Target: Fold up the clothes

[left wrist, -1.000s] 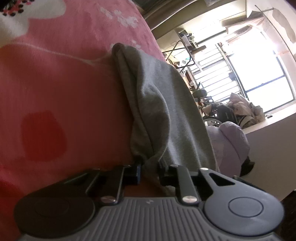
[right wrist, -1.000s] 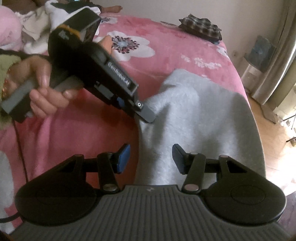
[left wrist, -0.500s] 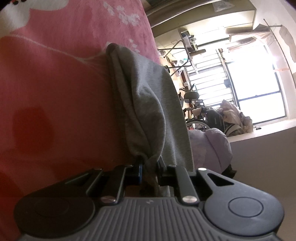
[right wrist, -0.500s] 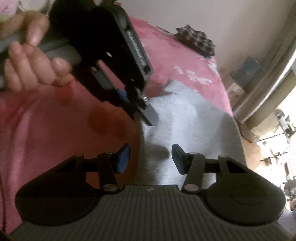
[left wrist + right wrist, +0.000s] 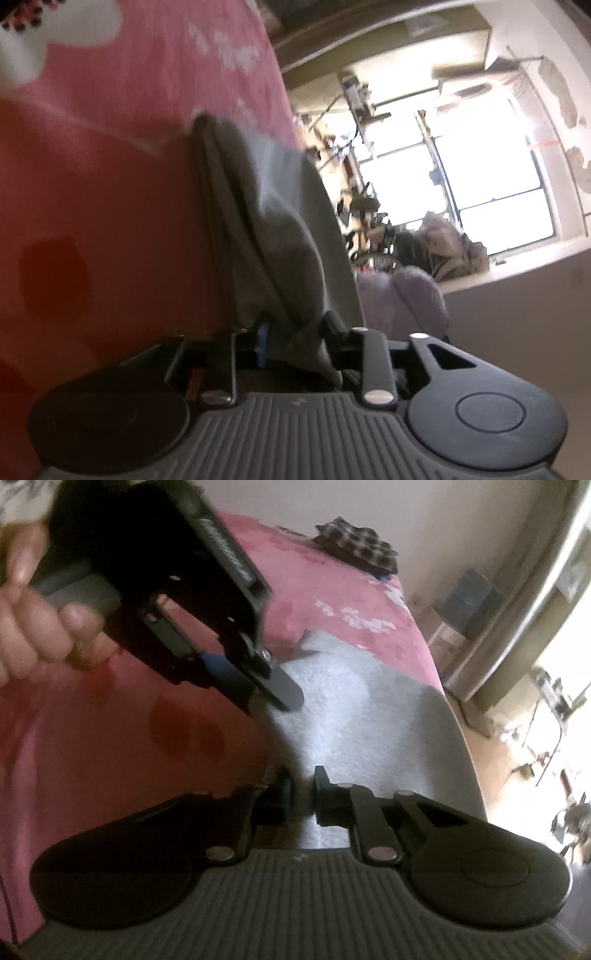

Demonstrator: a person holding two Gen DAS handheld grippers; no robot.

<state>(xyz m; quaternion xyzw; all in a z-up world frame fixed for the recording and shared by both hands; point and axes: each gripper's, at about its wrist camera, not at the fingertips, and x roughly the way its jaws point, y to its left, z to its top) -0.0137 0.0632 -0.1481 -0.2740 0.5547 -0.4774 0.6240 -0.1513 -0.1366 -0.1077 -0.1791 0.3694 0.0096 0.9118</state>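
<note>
A grey garment (image 5: 266,206) lies on the pink flowered bedsheet (image 5: 110,184), its near end bunched into folds. My left gripper (image 5: 295,328) has that bunch between its fingers; its jaws are opening and the blue pad stands off the cloth. In the right wrist view the garment (image 5: 369,720) spreads flat toward the bed's edge. My right gripper (image 5: 302,786) is closing its jaws on the garment's near edge, with cloth pinched between the pads. The left gripper (image 5: 284,690), held by a hand (image 5: 33,627), hovers over the garment's left edge.
A folded plaid pile (image 5: 354,546) sits at the far corner of the bedsheet (image 5: 92,757). Beyond the bed's edge are a curtain (image 5: 517,609), floor clutter, a lilac bundle (image 5: 406,295) and a bright window (image 5: 498,166).
My right jaws have gone from wide apart to pinching the garment's edge. The left jaws, tight on the bunch before, now stand wider. The left gripper sits higher in the right view.
</note>
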